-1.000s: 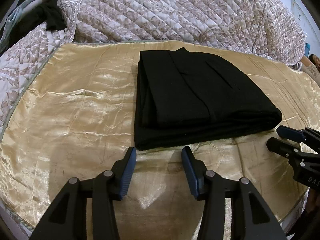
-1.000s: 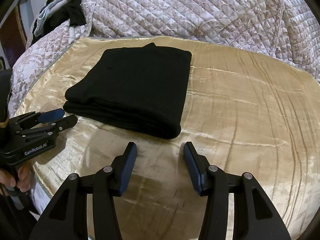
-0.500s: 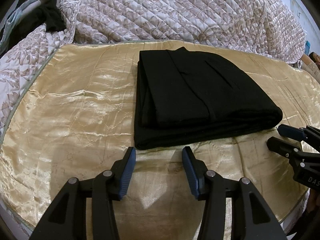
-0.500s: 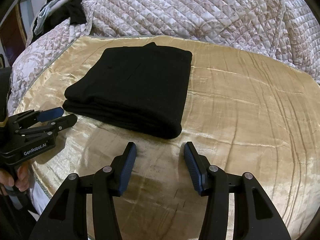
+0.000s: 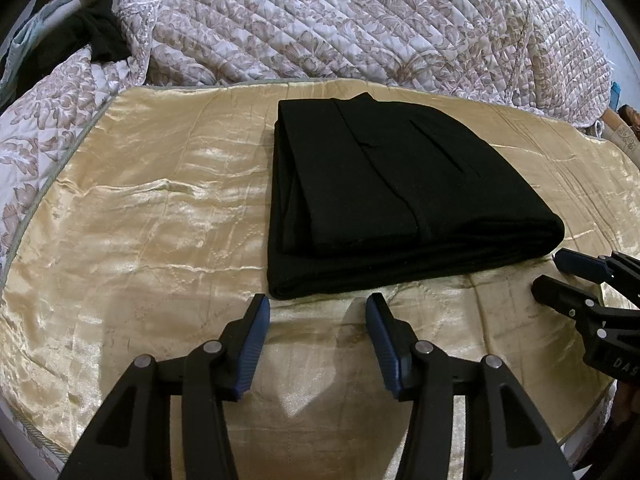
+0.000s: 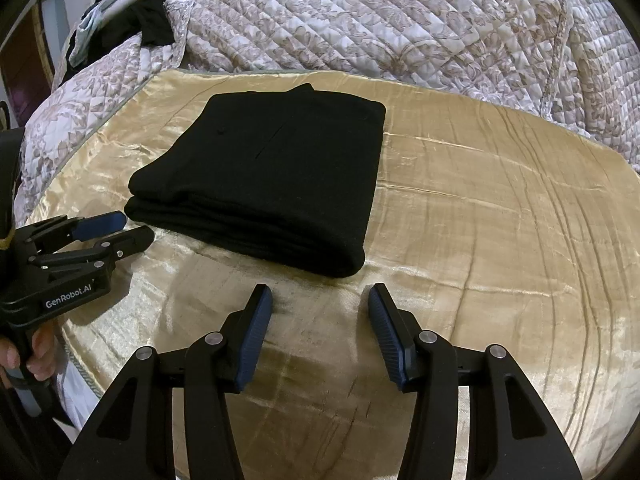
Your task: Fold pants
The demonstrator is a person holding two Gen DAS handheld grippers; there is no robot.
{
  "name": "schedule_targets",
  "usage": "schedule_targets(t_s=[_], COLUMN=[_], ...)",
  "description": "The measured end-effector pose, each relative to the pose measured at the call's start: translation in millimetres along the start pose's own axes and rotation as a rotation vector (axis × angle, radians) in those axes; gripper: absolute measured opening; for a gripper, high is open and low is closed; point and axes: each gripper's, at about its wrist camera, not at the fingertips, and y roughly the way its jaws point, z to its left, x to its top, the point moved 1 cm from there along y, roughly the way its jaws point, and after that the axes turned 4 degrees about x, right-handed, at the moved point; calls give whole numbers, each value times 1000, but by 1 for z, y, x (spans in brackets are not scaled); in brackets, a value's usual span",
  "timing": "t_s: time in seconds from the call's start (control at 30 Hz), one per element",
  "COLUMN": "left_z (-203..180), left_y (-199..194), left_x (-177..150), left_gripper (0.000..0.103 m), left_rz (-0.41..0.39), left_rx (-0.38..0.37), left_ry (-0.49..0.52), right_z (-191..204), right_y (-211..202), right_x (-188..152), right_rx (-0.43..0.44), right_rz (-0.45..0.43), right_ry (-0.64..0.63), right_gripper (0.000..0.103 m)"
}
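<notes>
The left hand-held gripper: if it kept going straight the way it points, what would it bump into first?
Probably the near edge of the folded black pants, just ahead of the open left hand-held gripper. It tilts downward, though, so it might touch the gold cover first; depth is unclear.

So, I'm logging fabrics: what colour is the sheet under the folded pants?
Shiny pale gold sheet, clearest in the right wrist view; the pants are black.
</notes>
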Motion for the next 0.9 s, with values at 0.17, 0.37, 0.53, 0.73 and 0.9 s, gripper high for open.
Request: schedule_targets(t_s=[0.17,0.37,0.53,0.73,0.9], left_z=[0,0,0,0,0], left_y=[0,1,1,1,1], left_x=[0,-3,-2,-1,-1], left_gripper=[55,57,57,57,57], left_rz=[0,0,1,1,2], left_rx=[2,7,6,7,9], left_ry=[0,2,3,4,5], right_z=[0,0,0,1,1], right_y=[0,0,0,0,1], right_x=[0,0,0,0,0], right_rx=[-1,-1,-3,-3,-4], right_rz=[0,0,0,0,0], right_ry=[-2,-1,-1,-1,-4], right_gripper=[52,52,52,52,53])
